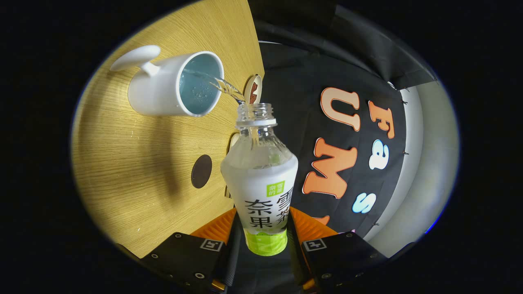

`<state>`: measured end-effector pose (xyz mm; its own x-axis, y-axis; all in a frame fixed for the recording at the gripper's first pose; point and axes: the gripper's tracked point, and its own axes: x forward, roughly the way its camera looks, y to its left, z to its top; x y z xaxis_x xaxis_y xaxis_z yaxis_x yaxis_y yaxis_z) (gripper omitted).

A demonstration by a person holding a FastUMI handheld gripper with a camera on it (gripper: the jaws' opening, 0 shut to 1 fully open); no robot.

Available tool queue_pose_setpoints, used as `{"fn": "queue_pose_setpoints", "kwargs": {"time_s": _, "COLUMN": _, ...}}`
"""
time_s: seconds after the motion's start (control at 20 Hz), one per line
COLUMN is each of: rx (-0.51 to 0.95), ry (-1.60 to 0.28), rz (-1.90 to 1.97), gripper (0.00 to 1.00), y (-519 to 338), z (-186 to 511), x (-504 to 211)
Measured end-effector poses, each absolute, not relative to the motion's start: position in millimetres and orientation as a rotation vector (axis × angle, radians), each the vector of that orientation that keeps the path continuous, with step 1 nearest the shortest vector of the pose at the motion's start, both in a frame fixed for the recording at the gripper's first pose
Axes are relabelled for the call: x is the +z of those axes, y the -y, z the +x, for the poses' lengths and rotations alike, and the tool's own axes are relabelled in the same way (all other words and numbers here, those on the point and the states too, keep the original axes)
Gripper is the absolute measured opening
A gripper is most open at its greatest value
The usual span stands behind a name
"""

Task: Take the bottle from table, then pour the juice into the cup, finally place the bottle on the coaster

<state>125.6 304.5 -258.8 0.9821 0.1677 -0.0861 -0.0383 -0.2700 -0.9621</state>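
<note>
My gripper (pixel 264 228) is shut on the lower body of a clear uncapped bottle (pixel 260 175) with a white and green label. The bottle is tipped over, its open mouth toward a white mug (pixel 163 87) with a blue inside that stands on the wooden table (pixel 135 171). A thin clear stream runs from the bottle's mouth into the mug, where liquid has pooled. A dark round coaster (pixel 201 171) lies on the table, beside the bottle's shoulder and nearer to my fingers than the mug.
A small round disc with a pale rim and brown face (pixel 253 91) lies at the table's edge just beyond the bottle's mouth. Another pale round item (pixel 233 141) peeks out behind the bottle's shoulder. Past the table's edge hangs the booth's black cloth wall (pixel 294 81).
</note>
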Motion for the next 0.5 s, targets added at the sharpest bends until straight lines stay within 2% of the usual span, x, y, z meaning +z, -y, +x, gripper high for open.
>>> {"fn": "queue_pose_setpoints", "kwargs": {"time_s": 0.5, "rx": 0.207, "ry": 0.105, "rz": -1.887, "gripper": 0.56, "y": -307.3, "z": 127.7, "x": -256.1}}
